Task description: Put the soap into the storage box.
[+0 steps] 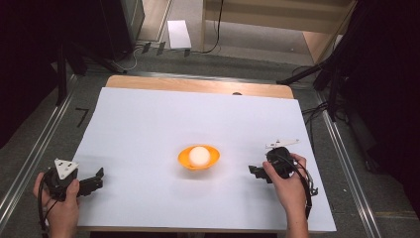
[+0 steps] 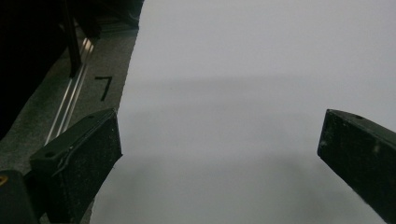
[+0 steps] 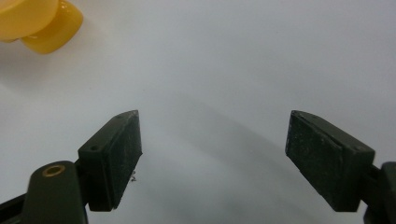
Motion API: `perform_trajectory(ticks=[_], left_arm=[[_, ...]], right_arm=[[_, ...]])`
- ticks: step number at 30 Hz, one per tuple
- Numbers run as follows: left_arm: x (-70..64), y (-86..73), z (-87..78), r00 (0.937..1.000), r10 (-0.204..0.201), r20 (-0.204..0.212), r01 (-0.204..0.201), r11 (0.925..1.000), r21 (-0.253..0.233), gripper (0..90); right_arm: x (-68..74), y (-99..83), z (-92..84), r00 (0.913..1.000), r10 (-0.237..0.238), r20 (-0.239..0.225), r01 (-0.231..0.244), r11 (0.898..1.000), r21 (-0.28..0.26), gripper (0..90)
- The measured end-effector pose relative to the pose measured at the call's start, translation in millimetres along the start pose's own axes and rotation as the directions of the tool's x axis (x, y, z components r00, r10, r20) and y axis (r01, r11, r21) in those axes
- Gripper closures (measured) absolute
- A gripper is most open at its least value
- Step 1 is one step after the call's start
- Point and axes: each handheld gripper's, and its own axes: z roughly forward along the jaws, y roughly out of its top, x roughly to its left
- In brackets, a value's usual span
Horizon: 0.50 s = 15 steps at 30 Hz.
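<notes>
Wooden table (image 1: 198, 84), nearly all covered by a white sheet (image 1: 148, 124); a bare strip of wood shows along the far edge.

Orange bowl (image 1: 198, 157) at mid-sheet, between the two grippers and apart from both. A white ball (image 1: 199, 155) sits inside it, or possibly an egg; the glare makes it hard to say.

Left gripper (image 1: 94, 181) held in the left hand (image 1: 62, 206) near the sheet's near-left corner, jaws spread wide, nothing between them. In the left gripper view only white sheet lies ahead of the left gripper (image 2: 219, 154), with the grey floor (image 2: 70, 116) off to its left.

Right gripper (image 1: 256, 171) in the right hand (image 1: 289, 186), pointing toward the bowl, jaws likewise parted and empty. In the right gripper view the bowl (image 3: 46, 23) shows ahead and to the left of the right gripper (image 3: 212, 135), well clear of the jaws.
</notes>
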Motion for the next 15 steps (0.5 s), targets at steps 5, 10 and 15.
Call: perform_trajectory(ticks=[5,10,15], left_arm=[[0.0,-0.1,0.0,1.0,0.001,0.001,-0.001,1.0,-0.001,0.2],[-0.2,-0.1,0.0,1.0,0.004,0.0,-0.004,1.0,-0.001,0.2],[-0.3,-0.1,0.0,1.0,0.004,0.001,-0.004,1.0,-0.002,0.2]], right_arm=[[-9.4,-11.7,-5.4,0.9997,0.025,-0.003,-0.026,0.999,-0.024,17.5],[-20.7,-23.9,-11.4,0.997,0.077,0.013,-0.076,0.996,-0.051,14.6],[-30.6,-36.2,-19.0,0.9947,0.102,0.012,-0.1,0.991,-0.089,14.4]])
